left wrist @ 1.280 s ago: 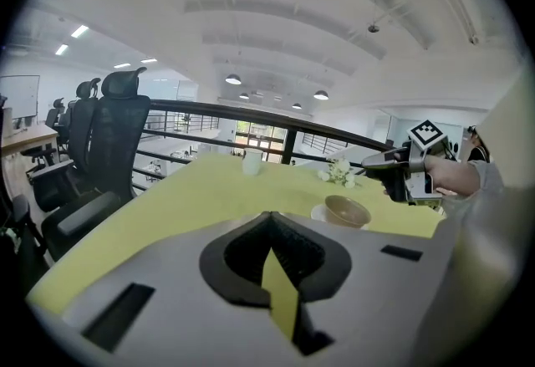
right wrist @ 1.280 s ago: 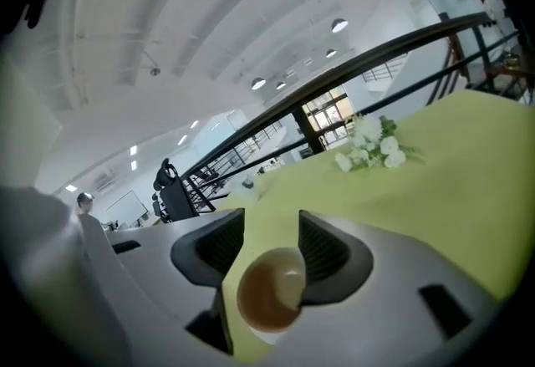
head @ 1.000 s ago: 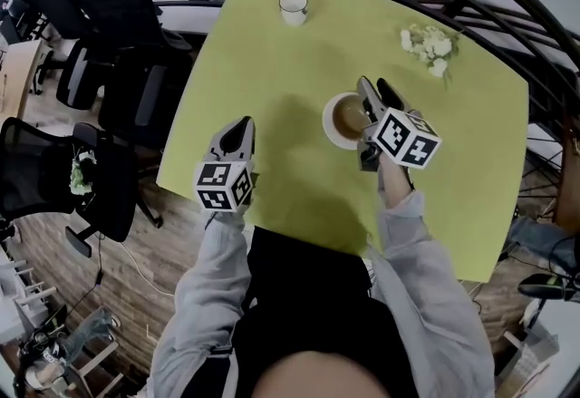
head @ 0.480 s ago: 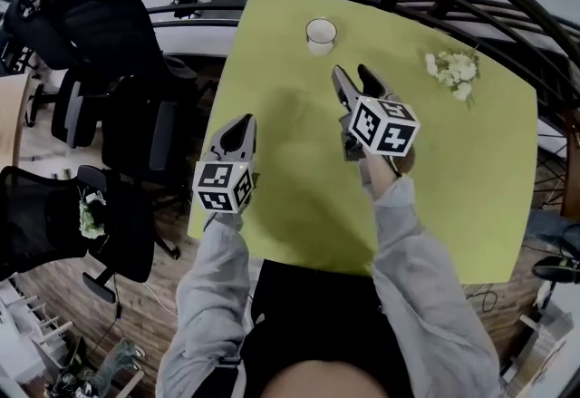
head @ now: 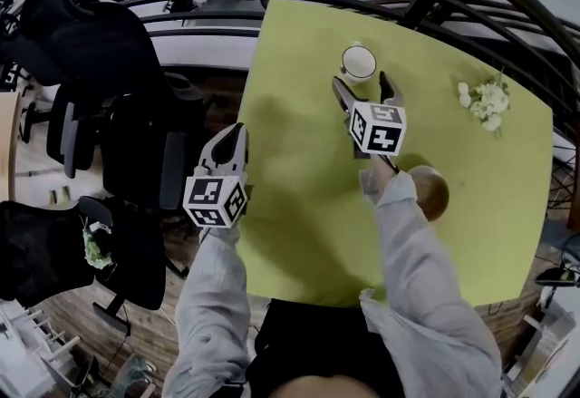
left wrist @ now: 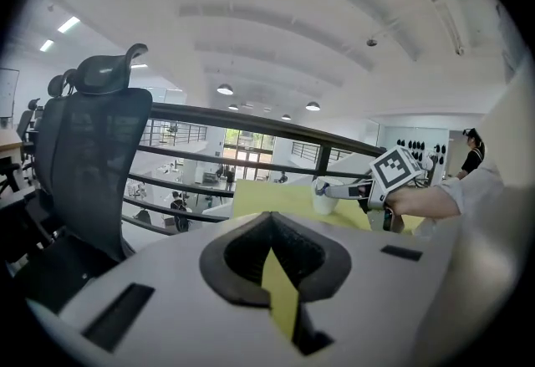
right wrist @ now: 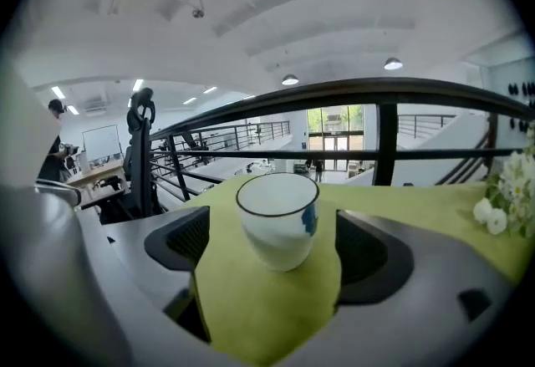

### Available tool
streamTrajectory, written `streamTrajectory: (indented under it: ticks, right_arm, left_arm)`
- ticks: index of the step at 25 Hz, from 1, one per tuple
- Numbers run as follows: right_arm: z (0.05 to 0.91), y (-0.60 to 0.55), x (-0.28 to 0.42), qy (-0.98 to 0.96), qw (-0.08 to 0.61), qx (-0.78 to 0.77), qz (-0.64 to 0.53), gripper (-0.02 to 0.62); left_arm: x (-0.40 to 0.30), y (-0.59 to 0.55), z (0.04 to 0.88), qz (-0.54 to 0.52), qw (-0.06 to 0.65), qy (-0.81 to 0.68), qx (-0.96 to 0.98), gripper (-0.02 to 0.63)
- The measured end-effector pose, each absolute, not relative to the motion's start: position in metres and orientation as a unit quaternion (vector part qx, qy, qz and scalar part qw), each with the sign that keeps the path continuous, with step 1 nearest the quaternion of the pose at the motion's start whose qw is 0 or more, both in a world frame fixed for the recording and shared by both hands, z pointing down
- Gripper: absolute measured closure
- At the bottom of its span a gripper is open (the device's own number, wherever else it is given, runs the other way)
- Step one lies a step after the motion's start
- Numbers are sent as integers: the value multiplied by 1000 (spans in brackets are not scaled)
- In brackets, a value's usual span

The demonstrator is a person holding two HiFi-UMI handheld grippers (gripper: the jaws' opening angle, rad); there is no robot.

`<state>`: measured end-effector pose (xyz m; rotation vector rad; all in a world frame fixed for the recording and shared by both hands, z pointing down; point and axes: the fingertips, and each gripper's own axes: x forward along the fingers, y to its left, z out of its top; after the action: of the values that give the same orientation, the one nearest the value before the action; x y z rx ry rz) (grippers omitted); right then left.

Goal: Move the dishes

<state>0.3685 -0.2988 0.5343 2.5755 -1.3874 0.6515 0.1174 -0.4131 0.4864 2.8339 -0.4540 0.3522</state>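
The white cup (head: 359,62) is framed, untouched, between the right gripper's (head: 362,86) jaws, just spread wide, at the table's (head: 299,206) far edge. The brown bowl (head: 428,190), near right, is judged already moved; the left gripper (head: 234,135) is closed, empty.

Open-plan office mezzanine: black mesh swivel chairs (head: 91,33), curved railing (right wrist: 376,91), recessed ceiling lights (left wrist: 224,89).

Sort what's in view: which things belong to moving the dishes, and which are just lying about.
For the job:
- white cup, near the far edge of the green table
- brown dish, beside the person's right sleeve

Lying about:
- white flowers on the table
- black office chairs off the table
- dark railing beyond it
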Motion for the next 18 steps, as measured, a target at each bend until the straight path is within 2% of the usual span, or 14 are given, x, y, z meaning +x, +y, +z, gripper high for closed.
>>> streamTrajectory:
  ticks: [4, 8, 18]
  right_arm:
    - [552, -327, 394, -446, 97, 865, 206, 121]
    - [549, -334, 407, -428, 111, 876, 192, 172]
    - [516, -315, 379, -419, 99, 883, 186, 184]
  left_arm:
    - [130, -427, 496, 121, 130, -153, 972, 594]
    - [137, -421, 498, 115, 132, -141, 974, 594]
    - [132, -401, 491, 113, 135, -114, 978, 594]
